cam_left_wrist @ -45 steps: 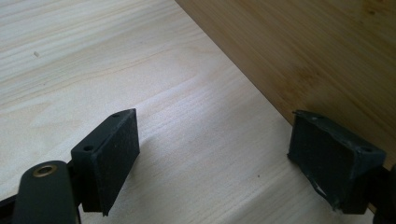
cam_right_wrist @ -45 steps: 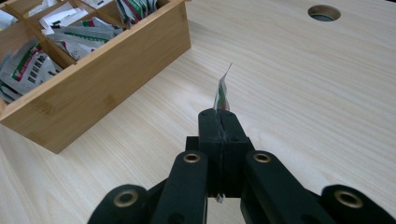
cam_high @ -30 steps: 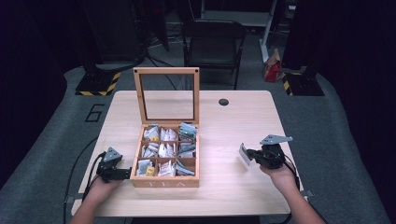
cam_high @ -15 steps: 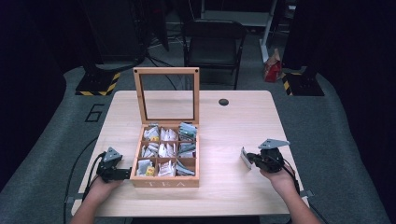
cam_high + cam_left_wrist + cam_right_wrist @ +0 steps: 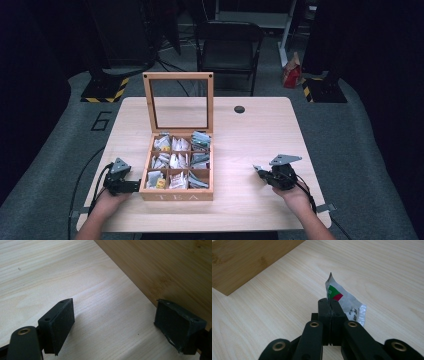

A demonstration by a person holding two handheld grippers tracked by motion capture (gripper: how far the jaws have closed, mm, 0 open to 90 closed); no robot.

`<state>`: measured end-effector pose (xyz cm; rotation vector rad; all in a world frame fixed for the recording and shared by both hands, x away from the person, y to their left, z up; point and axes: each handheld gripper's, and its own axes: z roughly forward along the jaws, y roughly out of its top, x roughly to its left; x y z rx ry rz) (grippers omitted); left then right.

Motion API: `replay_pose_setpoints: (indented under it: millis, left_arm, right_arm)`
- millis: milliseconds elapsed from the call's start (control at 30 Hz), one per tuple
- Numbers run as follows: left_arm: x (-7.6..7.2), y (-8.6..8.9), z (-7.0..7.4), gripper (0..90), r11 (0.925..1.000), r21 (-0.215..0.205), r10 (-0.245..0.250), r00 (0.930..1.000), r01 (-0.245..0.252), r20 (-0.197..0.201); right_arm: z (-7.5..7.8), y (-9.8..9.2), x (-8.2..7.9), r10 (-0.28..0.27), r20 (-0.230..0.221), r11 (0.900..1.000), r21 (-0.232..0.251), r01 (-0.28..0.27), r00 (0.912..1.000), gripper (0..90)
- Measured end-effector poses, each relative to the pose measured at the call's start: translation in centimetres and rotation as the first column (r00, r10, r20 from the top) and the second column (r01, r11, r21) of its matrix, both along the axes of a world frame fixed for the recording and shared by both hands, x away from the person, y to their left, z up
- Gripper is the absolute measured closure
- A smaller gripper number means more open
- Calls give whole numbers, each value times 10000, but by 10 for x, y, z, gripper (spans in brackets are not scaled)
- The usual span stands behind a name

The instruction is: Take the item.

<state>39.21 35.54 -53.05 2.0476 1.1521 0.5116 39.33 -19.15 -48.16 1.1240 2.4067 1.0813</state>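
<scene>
Right gripper view shows the right tool (image 5: 331, 305) closed tight on a silver tea packet (image 5: 344, 303) with a green and red mark; the packet stands up from the pads and leans to one side, low over the table (image 5: 387, 270). In the high view the same tool (image 5: 262, 171) is on the right part of the table, well apart from the wooden tea box (image 5: 176, 167), with the packet (image 5: 258, 169) at its tip. The box is open, its glass lid (image 5: 178, 102) stands upright, and the compartments hold many packets.

The left tool (image 5: 135, 186) lies just beside the left wall of the box. In the left gripper view its jaws stand wide apart with only bare table between them; the box wall is near one pad (image 5: 178, 326), and whether they touch is not clear.

The step in hand seems to be taking one packet out of the box and setting it on the table at the right side. The next move probably calls for lowering the packet until it rests on the wood, then opening the jaws gently, so the light packet does not stick to a pad or slide away. The left tool should probably keep steadying the box.
</scene>
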Motion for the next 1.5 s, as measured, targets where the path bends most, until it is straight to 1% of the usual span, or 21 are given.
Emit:
replay_pose_setpoints:
  millis: [100,167,233,300,333,433,467,533,633,667,767,800,1133,1267,1367,1400,1467,1500]
  left_arm:
    - [0,0,0,158,10000,11,-4,10000,4,0]
    - [0,0,0,158,10000,10,-3,10000,3,0]
    - [0,0,0,159,10000,12,-4,10000,4,1]
    - [0,0,0,158,10000,10,-3,10000,3,-1]
    - [0,0,0,158,10000,14,-4,10000,4,2]
    - [0,0,0,158,10000,13,-3,10000,3,-3]
    - [0,0,0,158,10000,10,-1,10000,1,-1]
    - [0,0,0,158,10000,52,-28,10000,28,14]
    - [0,0,0,159,10000,10,-5,10000,5,-3]
    - [0,0,0,158,10000,14,-3,10000,3,0]
    - [0,0,0,159,10000,17,-7,10000,7,-1]
    - [0,0,0,158,10000,11,-4,10000,4,-2]
    - [0,0,0,159,10000,12,-2,10000,2,-1]
    - [0,0,0,158,10000,16,-5,10000,5,-2]
    - [0,0,0,159,10000,12,-2,10000,2,0]
    - [0,0,0,159,10000,12,-2,10000,2,0]
    - [0,0,0,158,10000,36,-18,10000,18,7]
    - [0,0,0,158,10000,7,1,10000,-1,-2]
  right_arm:
    - [-2,1,0,124,-16,9999,-17,-124,9999,895]
    - [-5,2,-2,250,-108,9997,-66,-251,9996,895]
    - [-7,3,-2,245,-56,9997,-68,-246,9997,893]
    - [-9,5,-3,212,-179,9998,-27,-213,9996,892]
    - [-11,6,-4,305,-199,9995,-108,-307,9993,890]
    - [-13,8,-4,318,-259,9994,-146,-321,9992,889]
    - [-14,9,-5,330,-235,9992,-216,-335,9992,889]
    - [-16,11,-5,448,-342,9983,-354,-460,9984,888]
    - [-17,13,-5,418,-387,9986,-319,-431,9984,886]
    - [-18,13,-5,520,-427,9979,-354,-535,9977,885]
    - [-20,15,-6,477,-382,9979,-423,-493,9981,885]
    - [-21,15,-6,643,-344,9967,-480,-660,9973,884]
    - [-22,16,-6,639,-471,9972,-362,-657,9968,862]
    - [-22,17,-6,636,-569,9974,-306,-655,9964,838]
    - [-22,18,-6,670,-653,9974,-212,-685,9956,775]
    - [-22,18,-6,708,-561,9971,-238,-723,9959,757]
    - [-21,19,-6,642,-512,9978,-97,-648,9966,728]
    - [-21,19,-6,642,-512,9978,-97,-648,9966,728]
